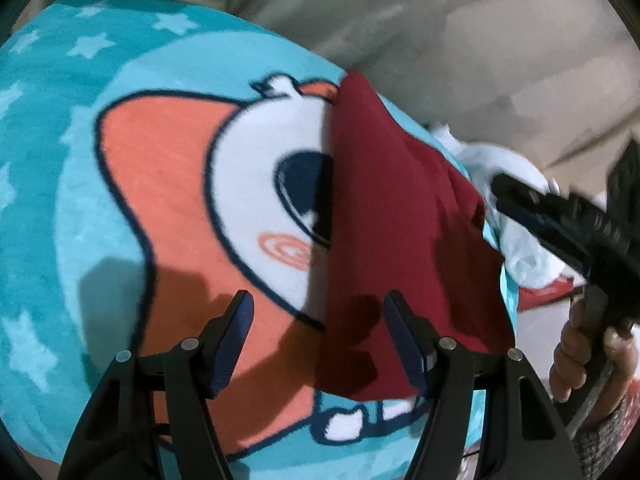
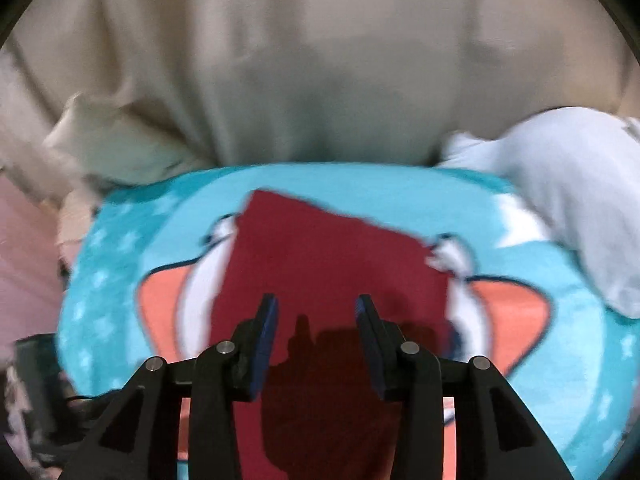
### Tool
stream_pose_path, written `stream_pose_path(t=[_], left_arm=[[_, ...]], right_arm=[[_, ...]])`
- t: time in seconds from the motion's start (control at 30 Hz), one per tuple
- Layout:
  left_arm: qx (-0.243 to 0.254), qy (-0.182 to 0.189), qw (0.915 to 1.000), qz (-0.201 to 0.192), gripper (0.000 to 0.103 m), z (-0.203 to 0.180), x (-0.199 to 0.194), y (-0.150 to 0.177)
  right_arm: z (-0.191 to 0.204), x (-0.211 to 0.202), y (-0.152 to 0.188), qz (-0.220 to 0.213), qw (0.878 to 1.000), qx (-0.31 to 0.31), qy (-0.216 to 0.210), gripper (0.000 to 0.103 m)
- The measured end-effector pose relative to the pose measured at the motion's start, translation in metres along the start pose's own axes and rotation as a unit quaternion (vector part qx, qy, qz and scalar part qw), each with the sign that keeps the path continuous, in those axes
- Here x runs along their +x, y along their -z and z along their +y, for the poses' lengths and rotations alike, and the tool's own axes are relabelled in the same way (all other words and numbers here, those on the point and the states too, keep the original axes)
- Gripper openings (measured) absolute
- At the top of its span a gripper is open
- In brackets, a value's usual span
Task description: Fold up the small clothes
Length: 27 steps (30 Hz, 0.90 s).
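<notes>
Much of what we see is soft with blur, above all in the right wrist view, where the beige fabric backdrop (image 2: 320, 60) and a pale blue-white crumpled garment (image 2: 568, 200) lose their edges. The dark red folded cloth (image 2: 320, 264) lies flat on a turquoise plush blanket with a cartoon face and white stars (image 2: 120, 280); its near edge is cut off behind the tool. In the left wrist view the dark red folded cloth (image 1: 392, 208) hides part of the printed face.

Our left gripper (image 1: 320, 340) hangs with jaws wide apart, nothing between them, its right finger above the cloth's near corner. Our right gripper (image 2: 316, 336) stands moderately open and empty over the cloth; whether it touches the fabric we cannot tell. The right hand (image 1: 588, 356) grips its handle at the frame's edge.
</notes>
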<state>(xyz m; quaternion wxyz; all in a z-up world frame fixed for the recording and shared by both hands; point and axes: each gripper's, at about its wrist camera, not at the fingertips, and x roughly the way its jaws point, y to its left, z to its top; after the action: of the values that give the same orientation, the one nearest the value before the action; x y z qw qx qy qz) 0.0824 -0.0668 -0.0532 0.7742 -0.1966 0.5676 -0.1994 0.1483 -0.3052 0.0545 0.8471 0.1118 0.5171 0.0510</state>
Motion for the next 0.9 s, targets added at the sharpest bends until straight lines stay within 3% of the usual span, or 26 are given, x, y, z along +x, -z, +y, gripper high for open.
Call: stream_pose_path(t=[0.1, 0.23, 0.27, 0.33, 0.5, 0.67, 0.73, 0.83, 0.9], left_arm=[[0.012, 0.0, 0.9999, -0.002, 0.067, -0.001, -0.004, 0.003], [0.016, -0.023, 0.9994, -0.02, 0.067, 0.01, -0.018, 0.002], [0.012, -0.034, 0.999, -0.025, 0.067, 0.016, -0.023, 0.001], [0.008, -0.047, 0.9984, -0.031, 0.067, 0.024, -0.029, 0.0], [0.021, -0.086, 0.9949, -0.048, 0.067, 0.036, -0.043, -0.002], [0.048, -0.105, 0.9912, -0.066, 0.067, 0.032, -0.047, -0.006], [0.062, -0.108, 0.9898, -0.07, 0.067, 0.027, -0.047, -0.007], [0.082, -0.113, 0.9875, -0.073, 0.067, 0.017, -0.044, -0.005], [0.096, -0.121, 0.9849, -0.077, 0.067, 0.011, -0.045, -0.001]], right_arm=[[0.02, 0.026, 0.005, 0.04, 0.999, 0.007, -0.028, 0.043], [0.034, 0.058, 0.015, 0.069, 0.997, -0.013, -0.008, 0.043], [0.035, 0.07, 0.02, 0.075, 0.997, -0.012, -0.001, 0.047], [0.025, 0.09, 0.024, 0.086, 0.996, 0.002, -0.012, 0.049], [0.004, 0.051, 0.036, 0.056, 0.995, 0.066, -0.047, 0.05], [-0.007, -0.019, 0.09, -0.024, 0.996, 0.08, -0.017, 0.057], [-0.017, -0.018, 0.112, -0.015, 0.994, 0.103, -0.011, 0.058], [-0.043, 0.019, 0.131, 0.028, 0.988, 0.153, -0.02, 0.057], [-0.053, 0.027, 0.133, 0.019, 0.983, 0.181, -0.036, 0.061]])
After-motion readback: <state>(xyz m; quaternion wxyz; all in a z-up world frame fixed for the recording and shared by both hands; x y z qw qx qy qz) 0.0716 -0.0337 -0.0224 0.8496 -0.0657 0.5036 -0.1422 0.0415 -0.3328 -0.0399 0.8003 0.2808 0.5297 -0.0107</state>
